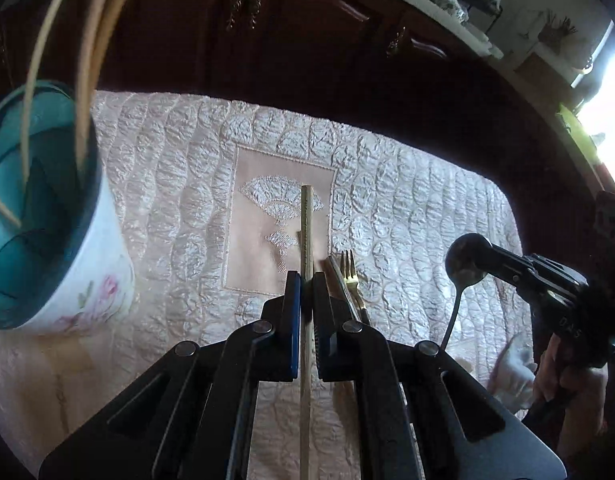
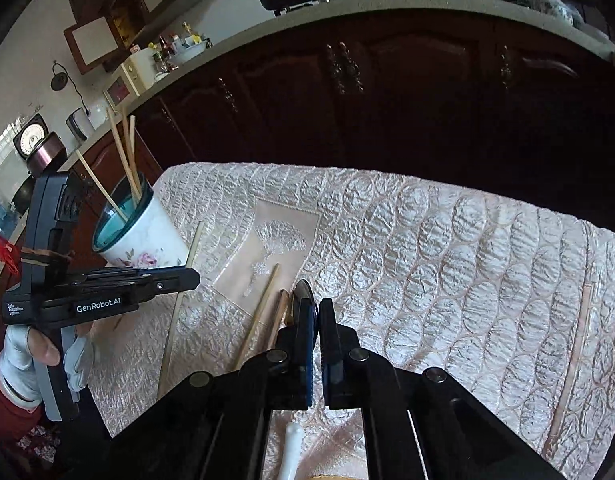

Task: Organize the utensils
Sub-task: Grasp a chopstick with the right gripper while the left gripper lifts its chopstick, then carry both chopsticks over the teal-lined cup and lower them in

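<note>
A quilted cream cloth [image 2: 447,248] covers the table, with dark cabinet doors [image 2: 387,92] beyond its far edge. Near the far left corner stands a floral cup [image 2: 147,236] with a teal inside, holding several chopsticks [image 2: 125,156]. The left gripper [image 1: 307,280] has its jaws closed on a single chopstick [image 1: 306,220] that points toward the far edge. The right gripper [image 2: 318,312] grips a metal spoon [image 1: 465,258] by its bowl, the handle hanging down. A gold fork [image 1: 349,272] and loose chopsticks [image 2: 263,312] lie mid-table on the cloth.
</note>
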The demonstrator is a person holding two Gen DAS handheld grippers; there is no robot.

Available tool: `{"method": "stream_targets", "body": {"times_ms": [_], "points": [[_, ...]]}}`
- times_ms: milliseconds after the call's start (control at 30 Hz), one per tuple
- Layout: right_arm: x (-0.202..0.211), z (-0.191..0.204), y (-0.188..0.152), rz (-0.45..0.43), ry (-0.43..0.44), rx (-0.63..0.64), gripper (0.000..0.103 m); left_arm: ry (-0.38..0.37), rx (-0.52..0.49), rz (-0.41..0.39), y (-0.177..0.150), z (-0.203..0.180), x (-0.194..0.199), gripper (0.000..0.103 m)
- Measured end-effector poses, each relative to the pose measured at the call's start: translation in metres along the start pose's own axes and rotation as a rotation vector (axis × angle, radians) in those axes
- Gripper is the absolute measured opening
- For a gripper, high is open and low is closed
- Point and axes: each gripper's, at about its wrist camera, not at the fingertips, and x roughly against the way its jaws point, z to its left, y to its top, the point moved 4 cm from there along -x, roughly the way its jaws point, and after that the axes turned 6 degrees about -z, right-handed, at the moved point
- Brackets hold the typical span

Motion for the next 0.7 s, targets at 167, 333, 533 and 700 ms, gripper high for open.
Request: {"method": "stream_targets", "body": {"times_ms": [167, 333, 533, 700], "points": [[0.020, 0.027, 0.013, -0.052, -0.018, 0.034, 0.002, -0.013, -0.026, -0.069, -0.003, 0.009, 0.054, 0.004], [0.037, 0.056, 0.032, -0.099, -0.008, 0.070, 0.002, -0.010, -0.025, -0.139, -0.001, 0.020, 0.103, 0.004], [0.041, 0.100, 0.055, -0.151, 0.026, 0.107, 0.002, 0.014, -0.028, -0.260, 0.018, 0.037, 0.170, 0.004], [0.040, 0.142, 0.078, -0.196, 0.054, 0.150, 0.002, 0.073, -0.021, -0.372, 0.047, 0.059, 0.218, 0.004]]}}
